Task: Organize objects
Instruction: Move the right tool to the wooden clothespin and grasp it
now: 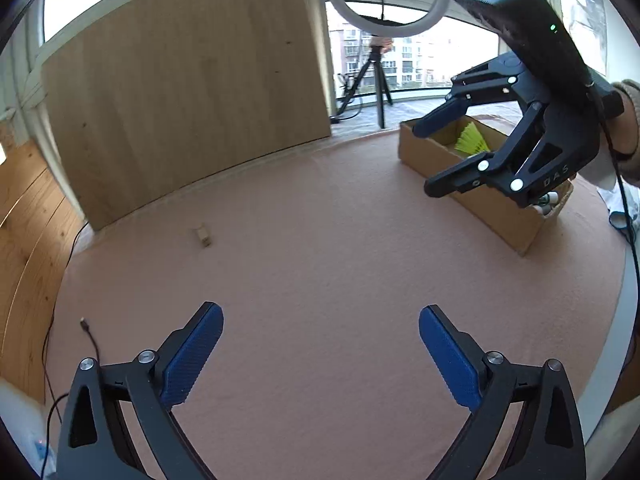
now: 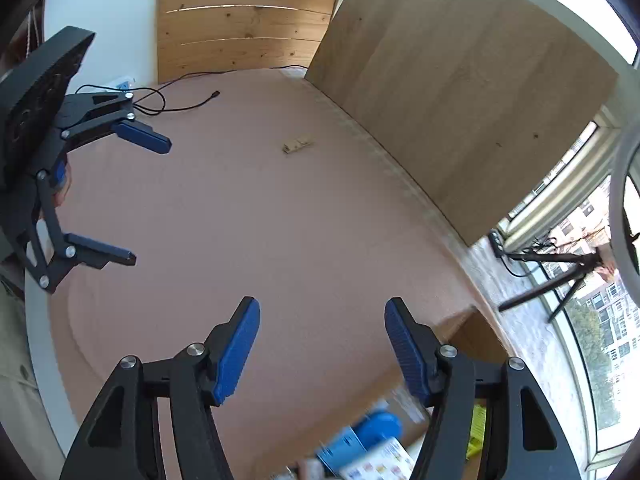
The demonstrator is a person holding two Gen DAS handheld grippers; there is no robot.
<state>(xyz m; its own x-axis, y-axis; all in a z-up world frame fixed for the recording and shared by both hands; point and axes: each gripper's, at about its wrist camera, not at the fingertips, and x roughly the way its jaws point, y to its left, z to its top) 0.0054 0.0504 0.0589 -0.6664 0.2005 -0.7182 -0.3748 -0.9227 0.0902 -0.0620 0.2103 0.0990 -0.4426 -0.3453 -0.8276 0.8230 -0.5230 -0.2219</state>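
A small wooden clothespin (image 1: 203, 236) lies alone on the pink table cover, far ahead of my left gripper (image 1: 320, 316), which is open and empty. It also shows in the right wrist view (image 2: 297, 146). A cardboard box (image 1: 472, 196) stands at the right and holds a yellow shuttlecock (image 1: 471, 140) and other small items. My right gripper (image 2: 322, 308) is open and empty, hovering over the box (image 2: 460, 336); blurred blue and white items (image 2: 368, 440) lie in it. The right gripper also shows in the left wrist view (image 1: 420, 156), and the left gripper in the right wrist view (image 2: 150, 204).
A tall wooden board (image 1: 192, 80) stands along the table's far edge. A slatted wooden panel (image 2: 244, 28) stands at the left end. A black cable (image 2: 180, 100) lies on the table near it. A ring light on a tripod (image 1: 380, 40) stands by the window.
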